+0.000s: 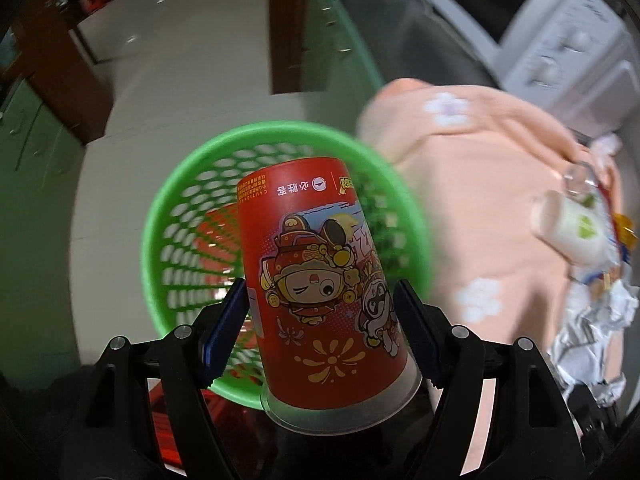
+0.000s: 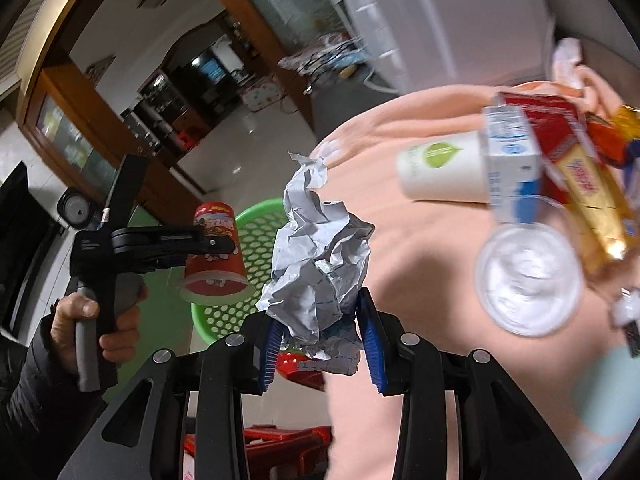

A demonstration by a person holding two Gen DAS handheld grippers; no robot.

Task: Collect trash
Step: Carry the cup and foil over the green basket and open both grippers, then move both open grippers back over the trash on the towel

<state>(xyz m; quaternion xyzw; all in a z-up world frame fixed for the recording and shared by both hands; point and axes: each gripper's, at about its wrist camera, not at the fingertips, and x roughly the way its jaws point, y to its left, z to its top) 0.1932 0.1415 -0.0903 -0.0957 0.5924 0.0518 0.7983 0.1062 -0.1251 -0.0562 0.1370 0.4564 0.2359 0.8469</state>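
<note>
My left gripper [image 1: 320, 312] is shut on a red printed paper cup [image 1: 320, 280], held upside down over a green perforated basket [image 1: 168, 208]. In the right wrist view the cup [image 2: 216, 256] and the left gripper [image 2: 216, 246] hang above the basket [image 2: 256, 224]. My right gripper [image 2: 320, 332] is shut on a crumpled white paper wad [image 2: 320, 256], held above the edge of the peach cloth [image 2: 420, 280], to the right of the basket.
On the cloth lie a white cup with a green leaf [image 2: 440, 172], a blue-white carton [image 2: 512, 160], red and yellow wrappers [image 2: 580, 168] and a clear plastic lid [image 2: 528, 280]. A white microwave [image 1: 532, 20] stands behind. A red stool [image 2: 280, 444] is below.
</note>
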